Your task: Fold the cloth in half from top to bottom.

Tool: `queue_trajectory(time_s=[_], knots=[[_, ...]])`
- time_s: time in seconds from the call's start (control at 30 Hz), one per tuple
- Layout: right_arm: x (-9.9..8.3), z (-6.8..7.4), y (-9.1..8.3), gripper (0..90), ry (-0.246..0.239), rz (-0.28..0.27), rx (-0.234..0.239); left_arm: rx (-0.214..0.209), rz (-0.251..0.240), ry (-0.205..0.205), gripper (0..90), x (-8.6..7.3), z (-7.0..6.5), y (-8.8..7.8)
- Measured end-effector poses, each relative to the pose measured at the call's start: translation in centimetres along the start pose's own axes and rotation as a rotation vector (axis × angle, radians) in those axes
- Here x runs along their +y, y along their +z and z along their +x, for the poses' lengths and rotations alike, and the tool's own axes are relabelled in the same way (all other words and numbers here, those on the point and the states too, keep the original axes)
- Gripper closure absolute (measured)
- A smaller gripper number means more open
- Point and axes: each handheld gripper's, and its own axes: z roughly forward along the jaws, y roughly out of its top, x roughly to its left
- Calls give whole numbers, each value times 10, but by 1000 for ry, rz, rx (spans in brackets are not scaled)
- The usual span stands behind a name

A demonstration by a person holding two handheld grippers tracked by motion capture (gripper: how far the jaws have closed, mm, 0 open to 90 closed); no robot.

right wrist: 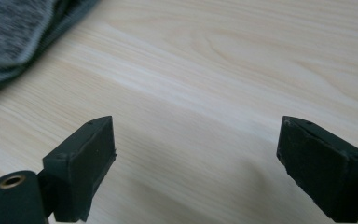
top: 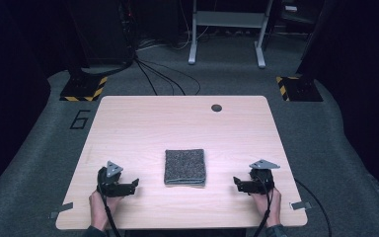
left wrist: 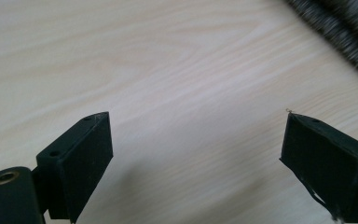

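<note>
A folded grey cloth (top: 185,167) lies flat in the middle of the near half of the table (top: 143,123), a neat rectangle with its folded edges stacked along the side nearest the person. To its left sits the left gripper (top: 134,185), held in the person's left hand (top: 100,203) low over the wood and pointing inward toward the cloth, clearly apart from it. Mirroring it on the other side is the right gripper (top: 238,183), gripped by the right hand (top: 269,203) and also aimed inward at the cloth, again with bare wood between. Each gripper carries its grey three-cornered plate on top and trails a black cable back off the near edge of the table. Looking along the left gripper (left wrist: 196,140), its two black jaws stand wide apart with nothing but pale wood between them, and the speckled edge of the cloth (left wrist: 340,32) cuts across the upper right corner, a little blurred. Looking along the right gripper (right wrist: 196,142), the jaws are spread just as wide, nothing held, nothing touched, and the cloth (right wrist: 14,32) shows in the upper left corner with its layered hem facing the jaws. Farther up the table there is a small dark round hole (top: 216,107) near the far edge.
</note>
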Motion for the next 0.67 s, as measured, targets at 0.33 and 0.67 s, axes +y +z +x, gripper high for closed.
queue_trajectory(time_s=[0.33, 0.67], knots=[[-23, -22, -2, 19, 51, 23, -113, 13, 12, -11, 63, -13, 15, -2], [-23, -21, 0, 0, 76, 19, -134, 7, 5, -5, 51, -13, 16, 0]])
